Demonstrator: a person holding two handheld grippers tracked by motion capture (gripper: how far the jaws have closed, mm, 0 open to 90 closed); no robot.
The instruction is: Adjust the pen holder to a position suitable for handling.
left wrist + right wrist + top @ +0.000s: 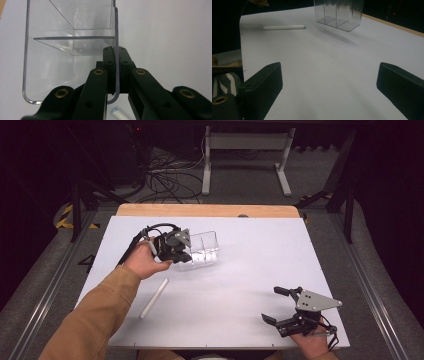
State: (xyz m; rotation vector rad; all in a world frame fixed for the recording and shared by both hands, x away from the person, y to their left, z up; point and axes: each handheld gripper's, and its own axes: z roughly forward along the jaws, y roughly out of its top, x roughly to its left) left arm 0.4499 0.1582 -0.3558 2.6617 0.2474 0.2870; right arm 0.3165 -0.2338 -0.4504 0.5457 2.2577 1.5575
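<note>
A wall of the clear box (70, 50) is pinched by the left gripper (116, 62); the right gripper (281, 306) jaws are spread above the worktop (240, 280).

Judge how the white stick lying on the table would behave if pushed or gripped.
The white stick looks round and smooth, so it would probably roll if pushed sideways. It lies straight, suggesting stiffness. Being thin, it seems light, possibly slipping between the jaws.

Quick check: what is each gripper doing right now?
Left gripper: shut on the clear plastic divided box, clamping its wall.
Right gripper: open, empty.
</note>
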